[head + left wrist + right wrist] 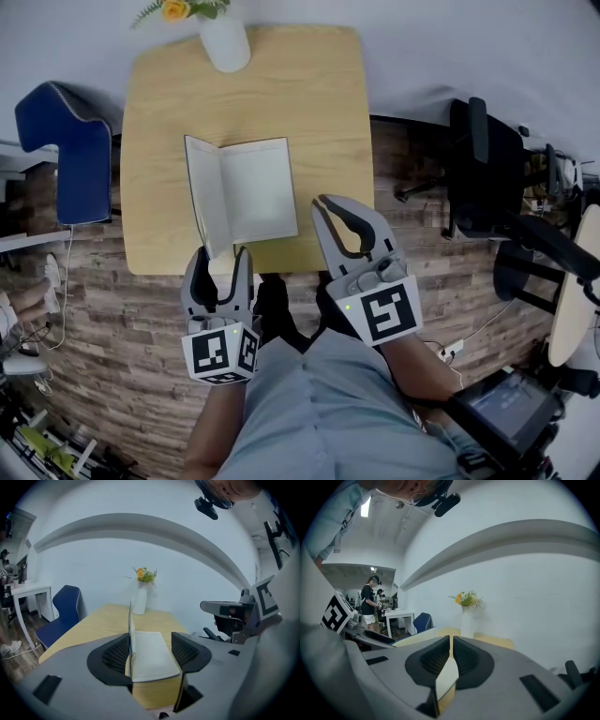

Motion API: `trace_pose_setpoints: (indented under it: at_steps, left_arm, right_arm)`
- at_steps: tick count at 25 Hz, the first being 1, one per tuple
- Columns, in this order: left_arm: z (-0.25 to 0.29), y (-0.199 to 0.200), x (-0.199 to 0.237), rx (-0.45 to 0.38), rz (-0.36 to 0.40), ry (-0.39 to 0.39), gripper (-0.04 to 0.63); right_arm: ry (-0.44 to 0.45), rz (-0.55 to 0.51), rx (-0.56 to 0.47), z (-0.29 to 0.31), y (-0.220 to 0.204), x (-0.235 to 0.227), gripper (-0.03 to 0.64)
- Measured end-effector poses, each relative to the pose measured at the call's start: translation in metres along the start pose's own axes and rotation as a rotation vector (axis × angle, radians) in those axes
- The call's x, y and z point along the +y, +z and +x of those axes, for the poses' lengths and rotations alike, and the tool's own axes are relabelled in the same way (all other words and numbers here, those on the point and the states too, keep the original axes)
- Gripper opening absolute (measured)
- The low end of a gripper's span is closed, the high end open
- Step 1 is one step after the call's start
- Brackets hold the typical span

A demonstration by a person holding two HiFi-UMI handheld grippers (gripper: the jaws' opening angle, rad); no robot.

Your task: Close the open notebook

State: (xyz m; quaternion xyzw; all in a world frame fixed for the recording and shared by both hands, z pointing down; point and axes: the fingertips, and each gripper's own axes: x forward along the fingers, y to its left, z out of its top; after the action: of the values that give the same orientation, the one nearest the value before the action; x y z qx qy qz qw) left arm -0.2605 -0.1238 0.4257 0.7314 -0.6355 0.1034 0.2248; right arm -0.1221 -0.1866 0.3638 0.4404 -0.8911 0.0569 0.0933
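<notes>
One cover [198, 192] of the notebook [251, 192] stands upright on the table [319, 94], just inside the left claw's [222, 255] wide-apart jaws, ungripped; the right claw [320, 202] hovers beside it, pinched together, empty. Nudged too weakly, the cover may flop back open, or the book slide

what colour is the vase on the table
White; the vase shows best in the head view.

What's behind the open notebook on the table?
A white vase with orange and green flowers stands at the far edge of the light wooden table, apart from the white open notebook. Whatever lies beneath the notebook is covered.
</notes>
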Motion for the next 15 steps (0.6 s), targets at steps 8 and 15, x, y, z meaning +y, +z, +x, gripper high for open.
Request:
trace_pose_setpoints:
  at_steps: [8,15]
  left_arm:
    - [0.013,-0.002,-0.033,0.018,0.042,-0.043,0.295]
    - [0.033,-0.016,-0.054,0.050,0.060,-0.076,0.295]
  right_arm:
    - [-0.048,0.029,0.008,-0.020,-0.014,-0.026,0.051]
    - [-0.076,0.052,0.033,-0.028,-0.032,-0.051,0.051]
